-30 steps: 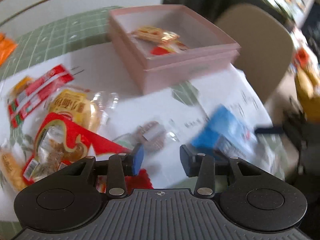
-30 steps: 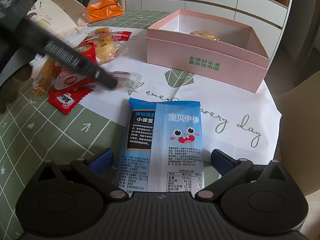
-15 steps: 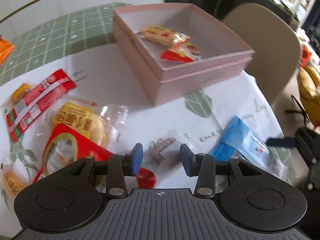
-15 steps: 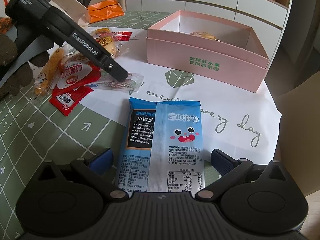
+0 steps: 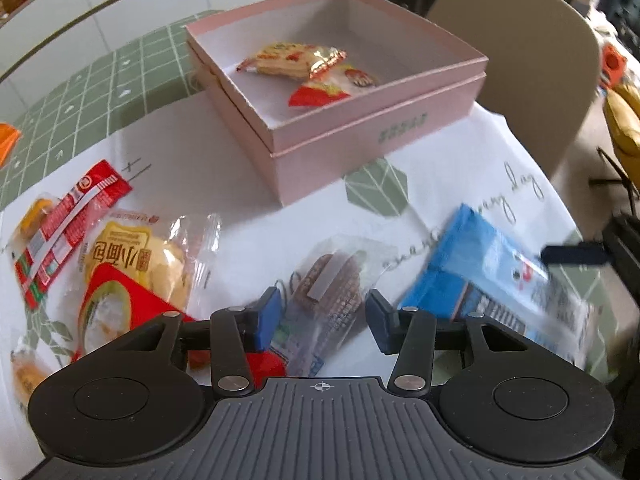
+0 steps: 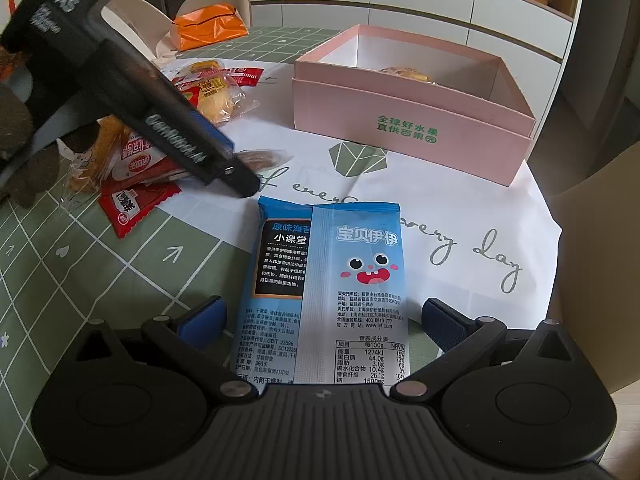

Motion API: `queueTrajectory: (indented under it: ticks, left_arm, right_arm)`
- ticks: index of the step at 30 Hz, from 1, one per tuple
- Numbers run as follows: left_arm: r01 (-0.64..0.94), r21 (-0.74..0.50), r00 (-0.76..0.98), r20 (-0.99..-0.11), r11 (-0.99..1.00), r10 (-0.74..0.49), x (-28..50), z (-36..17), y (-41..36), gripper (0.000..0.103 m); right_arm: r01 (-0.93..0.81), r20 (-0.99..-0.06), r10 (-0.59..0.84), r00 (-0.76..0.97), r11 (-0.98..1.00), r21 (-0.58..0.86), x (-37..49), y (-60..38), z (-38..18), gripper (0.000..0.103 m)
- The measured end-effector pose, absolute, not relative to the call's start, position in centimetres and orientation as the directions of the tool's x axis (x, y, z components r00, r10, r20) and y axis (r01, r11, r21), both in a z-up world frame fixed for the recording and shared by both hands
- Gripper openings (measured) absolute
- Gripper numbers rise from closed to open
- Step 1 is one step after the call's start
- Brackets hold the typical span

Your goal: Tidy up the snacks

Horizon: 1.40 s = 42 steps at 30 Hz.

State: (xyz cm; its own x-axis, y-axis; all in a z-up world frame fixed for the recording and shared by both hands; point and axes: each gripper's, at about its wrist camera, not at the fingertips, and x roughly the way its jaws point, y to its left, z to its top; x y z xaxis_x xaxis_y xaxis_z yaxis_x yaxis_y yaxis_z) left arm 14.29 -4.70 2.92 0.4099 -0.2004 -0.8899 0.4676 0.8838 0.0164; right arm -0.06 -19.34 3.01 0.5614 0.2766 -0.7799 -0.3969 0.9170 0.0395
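A pink box [image 5: 380, 120] stands open at the back of the table, with two wrapped snacks [image 5: 288, 60] inside. My left gripper [image 5: 324, 316] points down over a clear-wrapped brown snack [image 5: 332, 280]. Its jaws are opening on either side of the wrapper, and the pads do not press on it. In the right wrist view the left gripper's fingers [image 6: 192, 148] reach down to that brown snack [image 6: 260, 158]. My right gripper [image 6: 324, 320] stands wide open around the near end of a blue snack packet [image 6: 332, 272], which lies flat, untouched by the pads.
Loose snacks lie at the left: a bun packet [image 5: 136, 264], a red sausage packet [image 5: 68, 220] and a red pouch [image 5: 116, 304]. An orange bag [image 6: 212, 26] lies at the far end of the table. A beige chair [image 5: 520, 60] stands behind the box.
My left gripper has moved in over the clear-wrapped brown snack, and its jaws have widened around it. The right gripper and the blue packet have stayed put.
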Motion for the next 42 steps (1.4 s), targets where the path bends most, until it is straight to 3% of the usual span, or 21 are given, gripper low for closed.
queueTrajectory:
  ticks: [7,9,13,17,21,24,28,37,42]
  left_arm:
    - [0.363,-0.039,0.453,-0.866,0.931,-0.213,11.0,3.0,-5.1,0.033]
    - [0.261,-0.096,0.455,-0.865,0.960,-0.210,9.4,3.0,-4.0,0.013]
    - [0.084,-0.113,0.467,-0.873,0.990,-0.139,5.5,3.1,-2.0,0.013]
    - [0.015,-0.175,0.446,-0.880,0.984,-0.163,2.3,3.1,-0.7,0.013]
    - [-0.006,-0.286,0.453,-0.855,0.958,-0.252,1.2,2.9,0.7,0.018]
    - [-0.011,-0.258,0.513,-0.831,0.966,-0.216,0.7,4.3,1.0,0.020]
    - [-0.022,-0.268,0.592,-0.780,0.963,-0.204,2.1,6.2,1.3,0.022]
    - [0.021,-0.053,0.552,-0.832,0.998,-0.055,8.5,3.7,-4.2,0.024]
    - [0.120,-0.010,0.545,-0.835,0.993,-0.075,8.7,3.2,-6.0,0.031]
  right_arm:
    - [-0.442,-0.810,0.291,0.508,0.896,0.045,0.2,-19.3,3.4,0.103]
    - [-0.452,-0.817,0.309,0.487,0.889,0.066,0.3,-19.8,3.5,0.103]
    - [-0.415,-0.827,0.346,0.443,0.897,0.152,1.0,-21.0,4.0,0.103]
    - [-0.347,-0.848,0.338,0.408,0.917,0.199,3.2,-21.1,4.3,0.103]
    - [-0.348,-0.873,0.275,0.403,0.928,0.132,5.3,-18.8,4.2,0.103]
    - [-0.379,-0.888,0.212,0.409,0.924,0.046,5.6,-17.1,3.8,0.103]
    - [-0.384,-0.887,0.231,0.400,0.921,0.067,4.7,-17.8,3.8,0.103]
    - [-0.349,-0.863,0.289,0.415,0.926,0.143,2.3,-21.6,5.0,0.097]
    - [-0.339,-0.834,0.273,0.479,0.934,0.112,1.7,-23.8,6.7,0.097]
